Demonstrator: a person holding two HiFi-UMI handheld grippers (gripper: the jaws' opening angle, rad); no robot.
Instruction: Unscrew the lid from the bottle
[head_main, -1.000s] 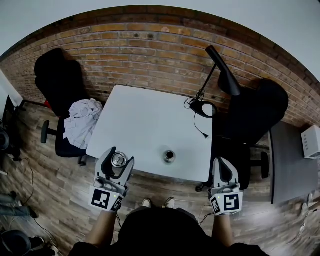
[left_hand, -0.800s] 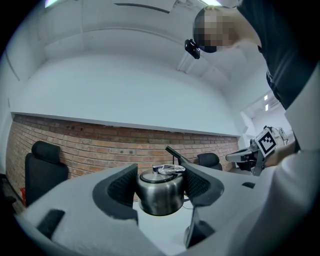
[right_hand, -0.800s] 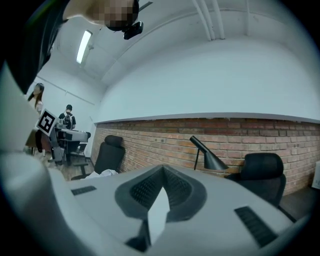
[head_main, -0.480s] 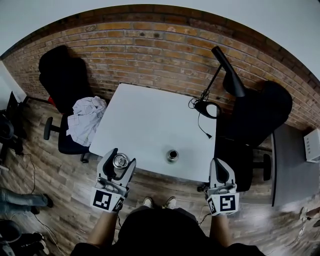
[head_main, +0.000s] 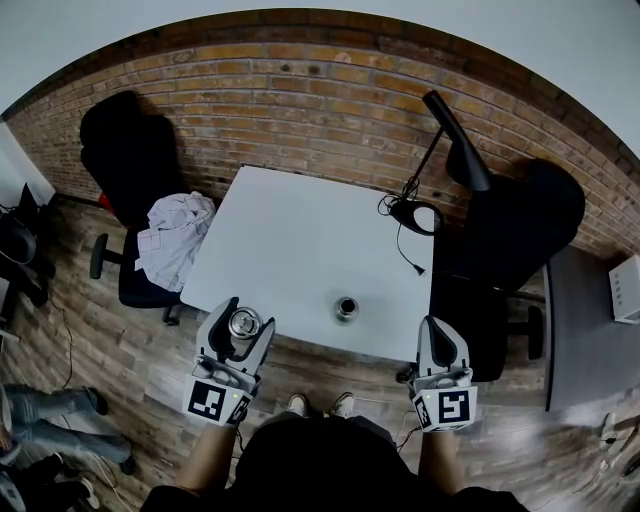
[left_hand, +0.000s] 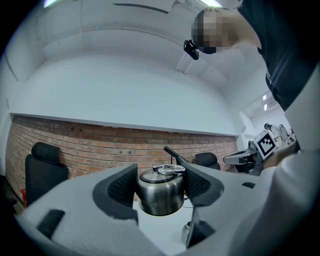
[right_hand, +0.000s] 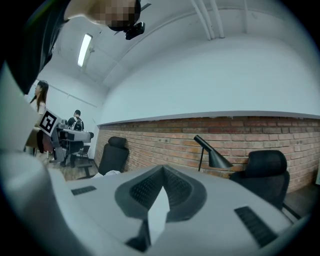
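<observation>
My left gripper hangs just off the white table's near left corner, shut on a short round stainless steel piece. That piece has a flat top and a wire loop, and looks like the lid. The pads press both its sides, and its rounded underside hangs free. The steel bottle stands on the table near the front edge, dark mouth up, and also shows low between the left jaws as the bottle. My right gripper is off the table's near right corner, shut and empty, its pads meeting.
A black desk lamp with base and cable stands at the table's far right. A black chair with crumpled white cloth is left of the table, another black chair to the right. A brick wall runs behind. A person's legs are at lower left.
Both grippers keep their places and their jaws. The head view has shifted slightly, and a person's legs have come into sight at the lower left.
</observation>
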